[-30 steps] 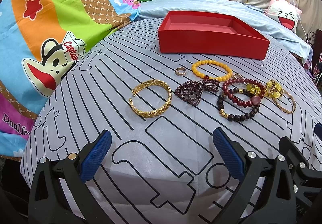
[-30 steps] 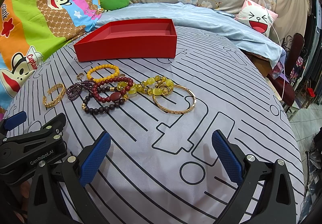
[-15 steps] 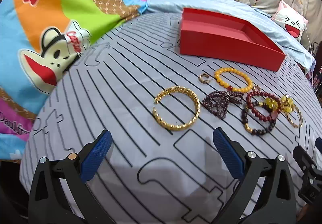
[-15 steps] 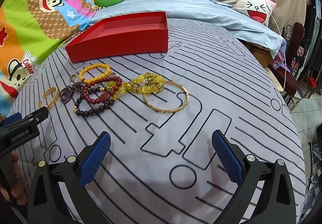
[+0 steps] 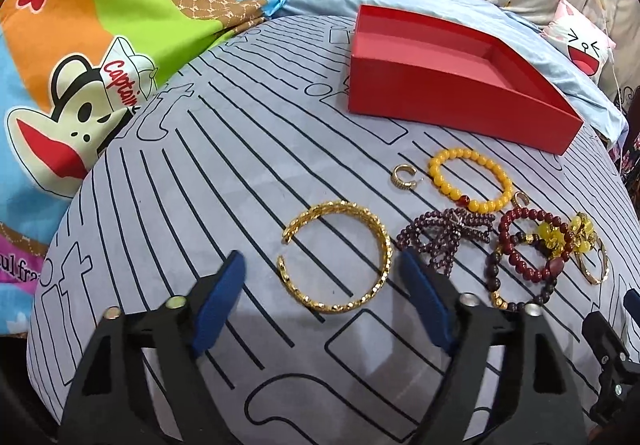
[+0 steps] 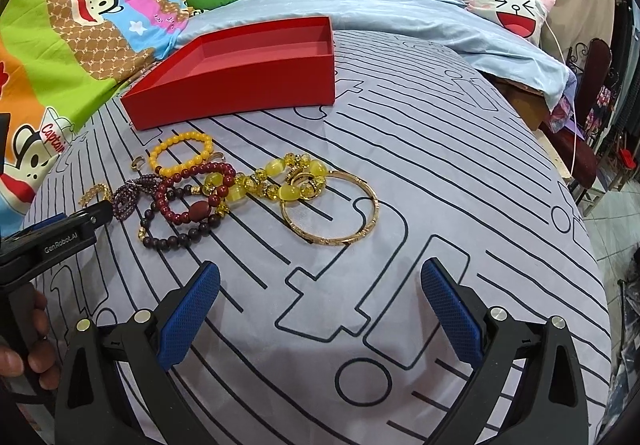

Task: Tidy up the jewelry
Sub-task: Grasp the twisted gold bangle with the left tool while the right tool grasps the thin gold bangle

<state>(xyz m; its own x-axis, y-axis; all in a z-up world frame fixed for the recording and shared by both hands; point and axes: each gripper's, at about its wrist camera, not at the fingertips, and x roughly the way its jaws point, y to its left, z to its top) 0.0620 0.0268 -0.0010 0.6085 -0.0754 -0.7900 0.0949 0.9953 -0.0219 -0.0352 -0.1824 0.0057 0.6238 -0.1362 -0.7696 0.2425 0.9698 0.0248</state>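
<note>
A red open box stands at the back of the grey striped cloth; it also shows in the right wrist view. In front of it lie a gold leaf cuff, a small gold ring, an orange bead bracelet, a purple bead piece, dark red bead bracelets, yellow beads and a thin gold bangle. My left gripper is open, its blue pads on either side of the cuff's near edge. My right gripper is open and empty, in front of the bangle.
A colourful cartoon blanket lies at the left, with a light blue sheet and a cat-face pillow behind. The table edge drops off at the right beside a chair.
My left gripper has moved forward and closer to the gold cuff, and its jaws have narrowed a little. My right gripper has moved slightly closer to the jewelry.
</note>
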